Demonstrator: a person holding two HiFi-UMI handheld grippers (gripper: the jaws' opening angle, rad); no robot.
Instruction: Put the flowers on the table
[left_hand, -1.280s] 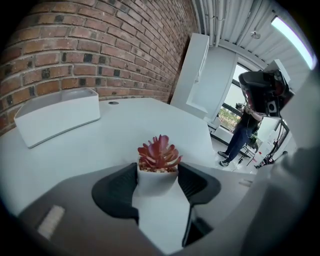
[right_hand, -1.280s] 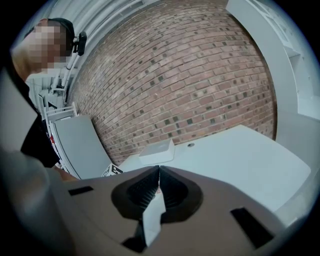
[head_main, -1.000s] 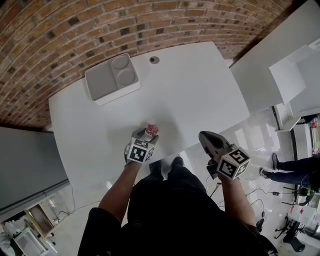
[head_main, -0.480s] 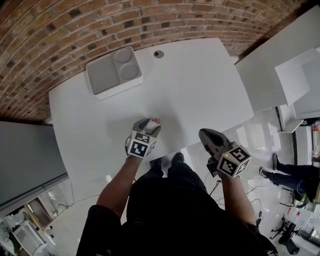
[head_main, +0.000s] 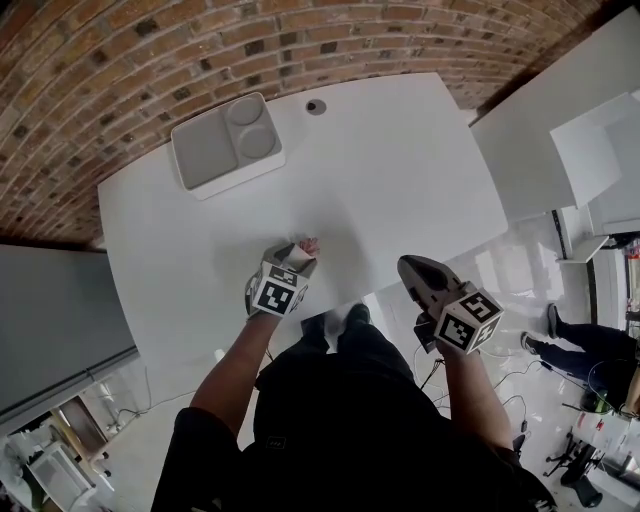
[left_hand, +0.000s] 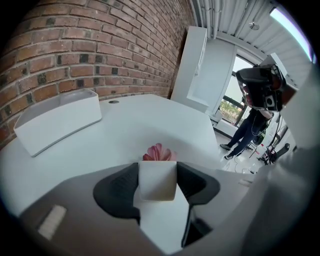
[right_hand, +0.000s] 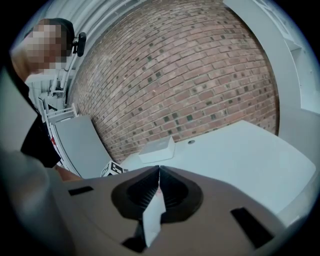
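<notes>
The left gripper (left_hand: 157, 169) grips a white pot (left_hand: 157, 182) between wide-set jaws, pink flower (left_hand: 158, 152) beyond its tips; right gripper (right_hand: 159, 170) closed, holding nothing

Open tabletop (head_main: 400, 190) ahead; tray (head_main: 236, 178) blocks far-left corner.

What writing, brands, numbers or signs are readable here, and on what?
None: there is no readable text.
The cubes on the left gripper and right gripper carry only black-and-white square patterns, no letters.
The white tray, flower pot and table are blank.
</notes>
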